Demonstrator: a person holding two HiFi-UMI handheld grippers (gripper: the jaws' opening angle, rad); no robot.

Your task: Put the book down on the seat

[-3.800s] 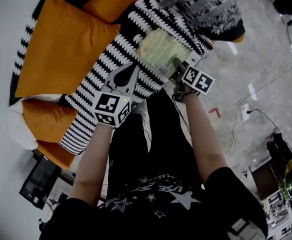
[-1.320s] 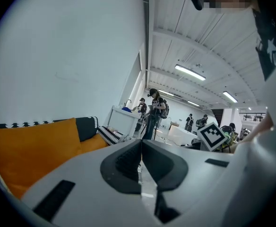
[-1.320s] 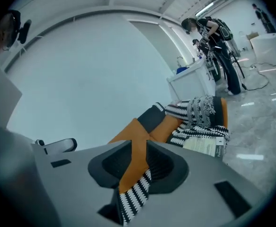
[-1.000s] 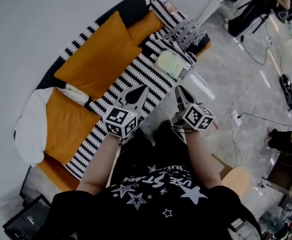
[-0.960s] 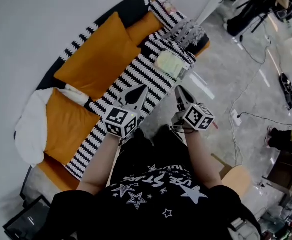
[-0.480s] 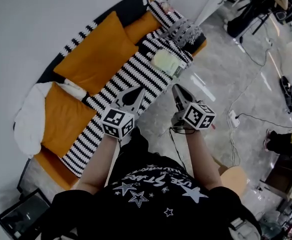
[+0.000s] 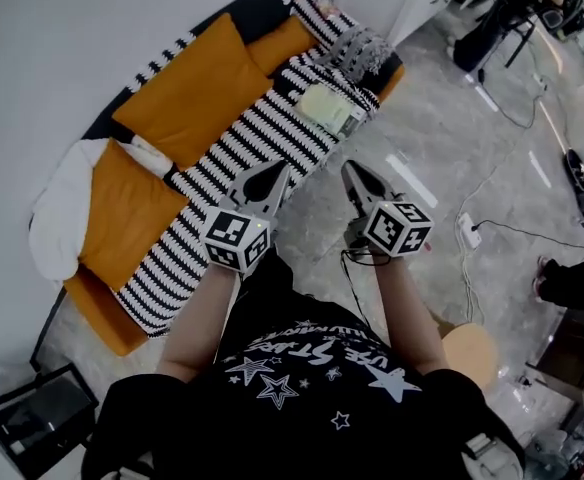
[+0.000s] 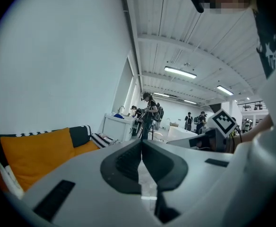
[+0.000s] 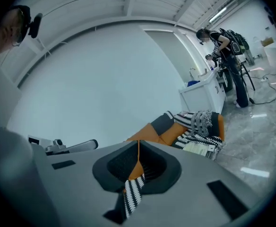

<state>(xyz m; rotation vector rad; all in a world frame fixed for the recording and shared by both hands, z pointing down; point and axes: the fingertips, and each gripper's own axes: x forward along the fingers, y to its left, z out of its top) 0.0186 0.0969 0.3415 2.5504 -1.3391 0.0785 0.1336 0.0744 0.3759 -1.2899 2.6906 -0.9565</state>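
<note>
The book (image 7: 327, 109) is lying on the seat (image 7: 207, 183), so the job is looking done.
The book is resting flat on the striped seat, near the fuzzy grey blanket (image 7: 359, 48). The left gripper (image 7: 275, 168) and the right gripper (image 7: 350, 168) are hanging well away from it. Both pairs of jaws are pressing together with nothing between them. Nothing seems left to do.
</note>
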